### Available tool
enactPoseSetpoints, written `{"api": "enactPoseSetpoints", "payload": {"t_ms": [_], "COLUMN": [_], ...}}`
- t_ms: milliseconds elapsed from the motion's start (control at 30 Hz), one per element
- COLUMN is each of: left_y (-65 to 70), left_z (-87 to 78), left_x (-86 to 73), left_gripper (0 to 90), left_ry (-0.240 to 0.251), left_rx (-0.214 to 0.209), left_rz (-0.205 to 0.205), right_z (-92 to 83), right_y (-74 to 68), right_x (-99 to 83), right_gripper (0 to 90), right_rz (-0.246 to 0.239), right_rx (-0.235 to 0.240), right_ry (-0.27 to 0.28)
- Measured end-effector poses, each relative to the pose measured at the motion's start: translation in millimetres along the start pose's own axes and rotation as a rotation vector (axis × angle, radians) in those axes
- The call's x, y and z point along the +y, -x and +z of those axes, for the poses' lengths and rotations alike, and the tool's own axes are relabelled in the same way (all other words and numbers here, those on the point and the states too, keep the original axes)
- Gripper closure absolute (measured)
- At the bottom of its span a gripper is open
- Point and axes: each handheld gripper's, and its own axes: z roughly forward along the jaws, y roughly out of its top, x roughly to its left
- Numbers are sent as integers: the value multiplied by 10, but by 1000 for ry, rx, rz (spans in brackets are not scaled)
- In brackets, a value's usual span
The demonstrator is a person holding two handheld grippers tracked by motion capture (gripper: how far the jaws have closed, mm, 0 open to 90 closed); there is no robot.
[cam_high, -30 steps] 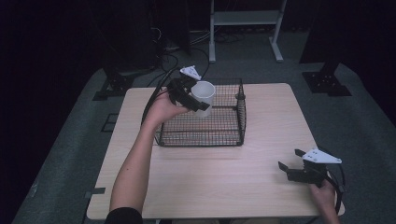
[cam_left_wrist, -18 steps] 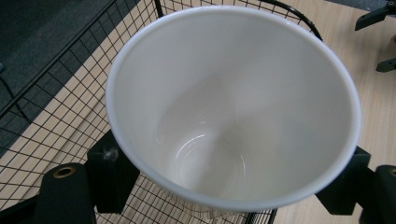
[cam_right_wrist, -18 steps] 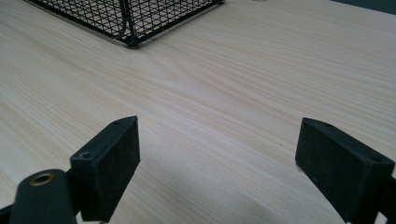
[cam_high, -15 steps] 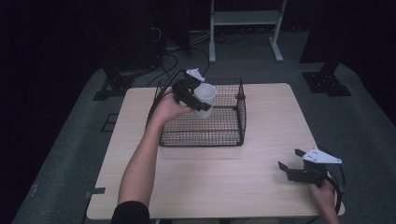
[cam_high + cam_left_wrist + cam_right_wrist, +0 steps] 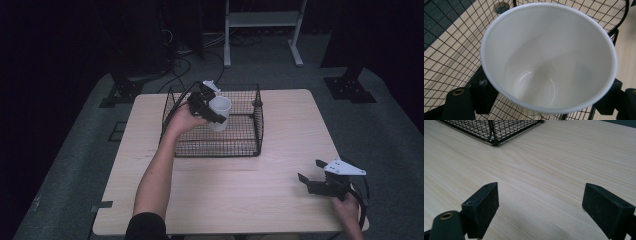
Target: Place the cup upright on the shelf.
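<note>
High view: one white cup [image 5: 219, 112] sits clamped in the left claw [image 5: 210, 107], mouth up, inside the one wire basket [image 5: 250, 145] on the counter [image 5: 225, 190]. The right claw [image 5: 312, 184] rests near the counter's right front edge, well apart from the basket.

Left claw view: the cup [image 5: 549, 57] lies between both jaws, pads pressing its wall; basket mesh [image 5: 449, 50] lies below.

Right claw view: the jaws stand wide apart, holding nothing; a basket corner [image 5: 494, 130] shows beyond.
</note>
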Motion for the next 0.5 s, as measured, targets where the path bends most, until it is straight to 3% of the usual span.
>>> {"api": "enactPoseSetpoints", "payload": {"t_ms": [500], "left_y": [-42], "left_z": [237], "left_x": [-22], "left_gripper": [210], "left_ry": [-29], "left_rx": [-18], "left_rz": [-18], "right_z": [-1], "right_y": [0], "right_x": [0], "right_gripper": [131], "right_rz": [-1], "right_rx": [0], "right_ry": [1]}}
